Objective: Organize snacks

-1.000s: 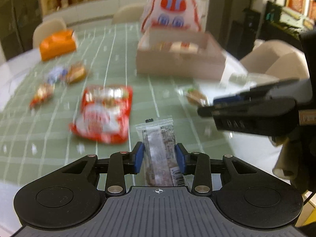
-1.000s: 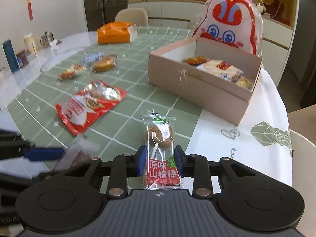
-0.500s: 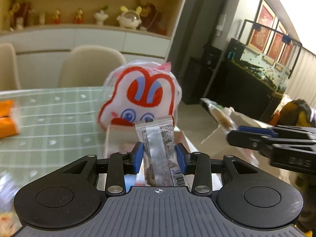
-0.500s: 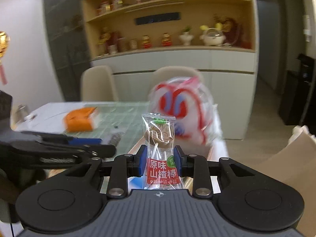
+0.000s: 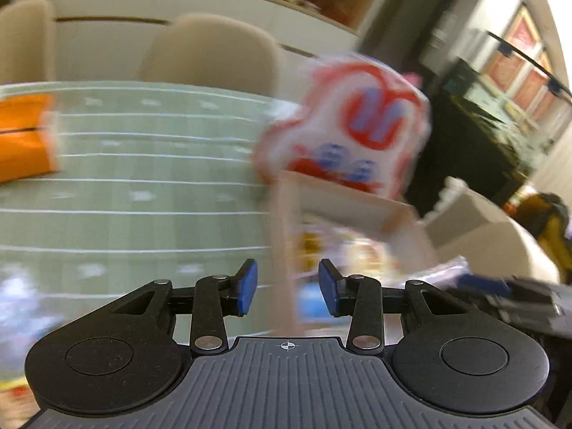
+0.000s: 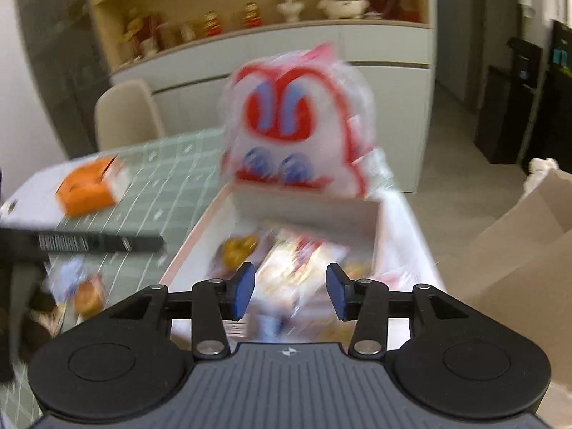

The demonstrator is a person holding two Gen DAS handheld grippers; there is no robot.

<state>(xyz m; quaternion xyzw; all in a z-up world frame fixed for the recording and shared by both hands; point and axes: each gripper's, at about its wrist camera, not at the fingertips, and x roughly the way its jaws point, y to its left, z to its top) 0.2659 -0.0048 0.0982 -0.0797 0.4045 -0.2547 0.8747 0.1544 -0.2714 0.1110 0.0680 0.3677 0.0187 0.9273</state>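
My left gripper (image 5: 287, 286) stands open over the near left wall of the pink snack box (image 5: 284, 214), with nothing between its blue pads. My right gripper (image 6: 290, 286) hangs above the pink snack box (image 6: 193, 246); its jaws are opening and no packet is between them. Blurred snack packets (image 6: 300, 264) lie inside the box below it. A red and white bunny-face bag (image 6: 296, 125) stands at the box's far end, also seen as the bunny-face bag (image 5: 357, 136). The right gripper (image 5: 475, 286) shows at the right edge of the left wrist view.
An orange box (image 6: 89, 193) sits on the green checked tablecloth (image 5: 143, 178) to the left. Loose snacks (image 6: 85, 293) lie on the table left of the pink box. A beige chair (image 5: 211, 50) stands behind the table, and a brown cardboard box (image 6: 518, 250) is at the right.
Both grippers have come over the pink box. The dark packet is gone from the left jaws and the red lollipop packet from the right jaws, which have spread wider.
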